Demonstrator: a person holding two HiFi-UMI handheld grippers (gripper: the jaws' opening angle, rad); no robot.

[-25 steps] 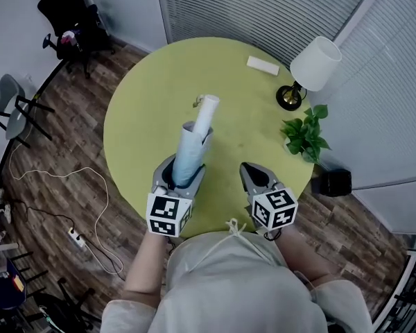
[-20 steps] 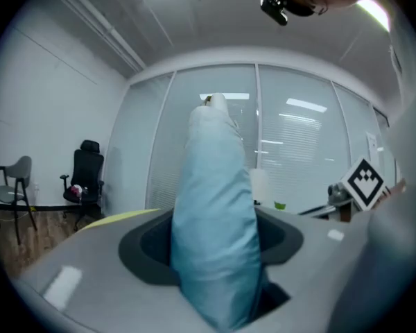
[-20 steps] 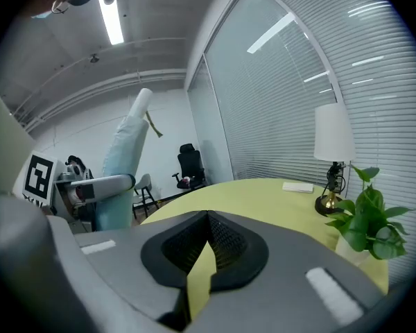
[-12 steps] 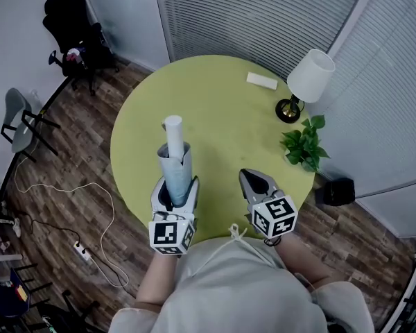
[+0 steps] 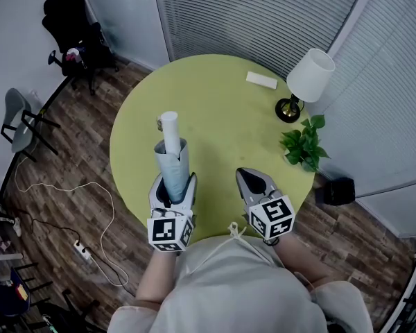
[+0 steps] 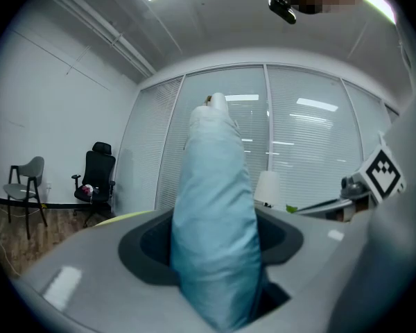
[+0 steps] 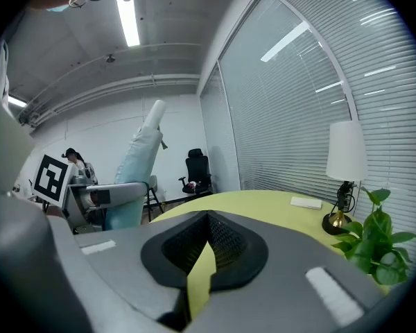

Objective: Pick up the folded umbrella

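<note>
Your left gripper is clamped on the umbrella: both jaws press on its pale blue folded cloth near the lower end. The umbrella is clear of the table, above its near edge on your left. It rises tilted out of the jaws, with the white handle end uppermost and farthest from you. Your right gripper hovers over the near edge to the right, apart from the umbrella. Its jaws are closed tip to tip with nothing between them. At the far right edge stand a lamp and a plant, and a white block lies near the far edge.
</note>
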